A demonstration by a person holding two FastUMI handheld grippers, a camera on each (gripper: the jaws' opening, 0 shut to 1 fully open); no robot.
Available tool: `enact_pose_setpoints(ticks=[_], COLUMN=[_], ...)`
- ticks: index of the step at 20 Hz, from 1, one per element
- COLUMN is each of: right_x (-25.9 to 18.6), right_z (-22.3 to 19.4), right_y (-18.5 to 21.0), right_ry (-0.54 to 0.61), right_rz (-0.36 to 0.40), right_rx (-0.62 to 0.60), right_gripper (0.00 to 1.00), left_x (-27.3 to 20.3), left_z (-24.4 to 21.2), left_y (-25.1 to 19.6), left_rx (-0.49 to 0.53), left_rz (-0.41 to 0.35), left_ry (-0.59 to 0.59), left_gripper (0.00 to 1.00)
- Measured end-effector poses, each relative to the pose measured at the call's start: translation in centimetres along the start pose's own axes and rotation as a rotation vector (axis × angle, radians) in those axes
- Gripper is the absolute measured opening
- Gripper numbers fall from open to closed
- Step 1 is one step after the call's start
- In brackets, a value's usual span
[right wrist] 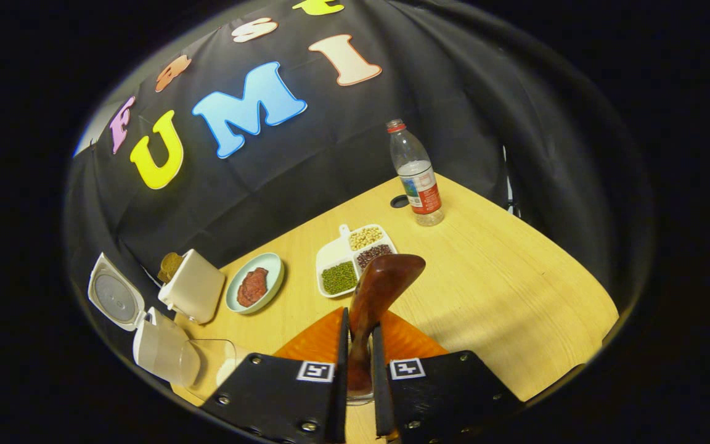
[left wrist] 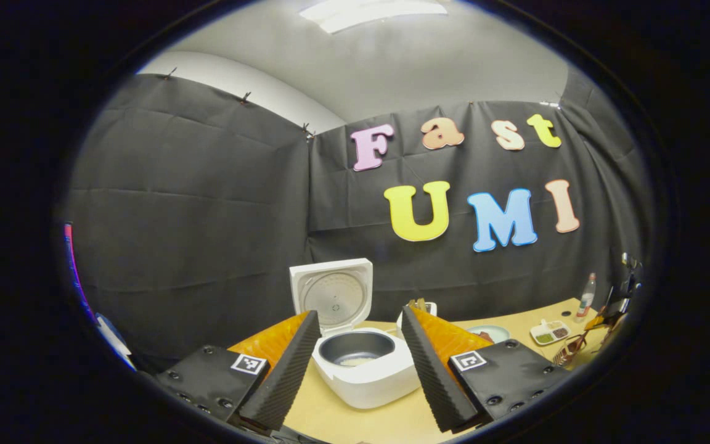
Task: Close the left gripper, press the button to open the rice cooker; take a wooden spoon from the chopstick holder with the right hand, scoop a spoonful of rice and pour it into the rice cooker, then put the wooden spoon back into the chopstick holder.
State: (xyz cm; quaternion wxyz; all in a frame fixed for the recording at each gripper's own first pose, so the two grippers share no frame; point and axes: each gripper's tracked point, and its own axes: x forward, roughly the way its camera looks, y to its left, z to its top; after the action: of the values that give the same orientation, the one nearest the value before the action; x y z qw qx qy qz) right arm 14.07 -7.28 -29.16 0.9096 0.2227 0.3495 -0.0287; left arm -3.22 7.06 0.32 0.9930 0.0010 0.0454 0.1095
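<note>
Left gripper view: my left claw (left wrist: pixel 360 345) stands wide open with nothing in it, aimed at the rice cooker (left wrist: pixel 364 367) on the tabletop (left wrist: pixel 355 419). The lid (left wrist: pixel 332 295) is up, and the inner pot shows a little pale content at its bottom. Risk: a forward drift could knock the cooker or its raised lid.

Right gripper view: my right claw (right wrist: pixel 360 345) is clamped on the handle of the wooden spoon (right wrist: pixel 379 290), bowl pointing away from me. The chopstick holder (right wrist: pixel 193 287) sits beside the open cooker, well left of the spoon. I cannot tell whether the bowl carries rice. Risk: a tilted spoon would spill grain; a misaligned return could tip the holder or strike the plate (right wrist: pixel 255 282).
</note>
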Motion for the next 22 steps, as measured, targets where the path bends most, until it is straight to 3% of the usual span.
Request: enact_pose_setpoints(ticks=[1, 3, 9, 13, 19, 20, 21, 22], right_x=[0.0, -0.8, -5.0, -8.0, -10.2, -10.2, -10.2, -10.2], right_z=[-0.1, 0.3, 4.0, 5.7, 4.3, 3.8, 3.3, 2.6], right_y=[0.2, 1.4, 3.5, 6.1, 12.0, 12.9, 13.9, 14.7], right_ry=[-0.022, -0.061, -0.175, -0.242, -0.264, -0.263, -0.258, -0.249], right_rz=[-0.007, 0.001, -0.009, 0.023, 0.109, 0.122, 0.131, 0.141], right_rx=[-0.02, -0.073, -0.103, -0.075, -0.083, -0.091, -0.097, -0.099], right_gripper=[0.07, 0.11, 0.11, 0.11, 0.11, 0.11, 0.11, 0.11], left_x=[0.1, 0.4, 1.7, 2.5, 4.0, 4.0, 4.2, 4.4], left_z=[0.1, 0.3, 0.4, -0.4, -1.7, -1.7, -1.8, -2.0], left_y=[0.1, 0.4, 1.2, 2.2, 4.3, 4.7, 5.2, 5.6], left_rx=[-0.003, 0.002, -0.02, -0.033, -0.067, -0.066, -0.064, -0.062], left_rz=[-0.006, -0.015, -0.058, -0.083, -0.11, -0.113, -0.115, -0.116], left_ry=[-0.001, -0.011, -0.032, -0.028, -0.013, -0.014, -0.015, -0.011], left_gripper=[0.96, 0.89, 0.89, 0.89, 0.89, 0.93, 0.89, 0.93])
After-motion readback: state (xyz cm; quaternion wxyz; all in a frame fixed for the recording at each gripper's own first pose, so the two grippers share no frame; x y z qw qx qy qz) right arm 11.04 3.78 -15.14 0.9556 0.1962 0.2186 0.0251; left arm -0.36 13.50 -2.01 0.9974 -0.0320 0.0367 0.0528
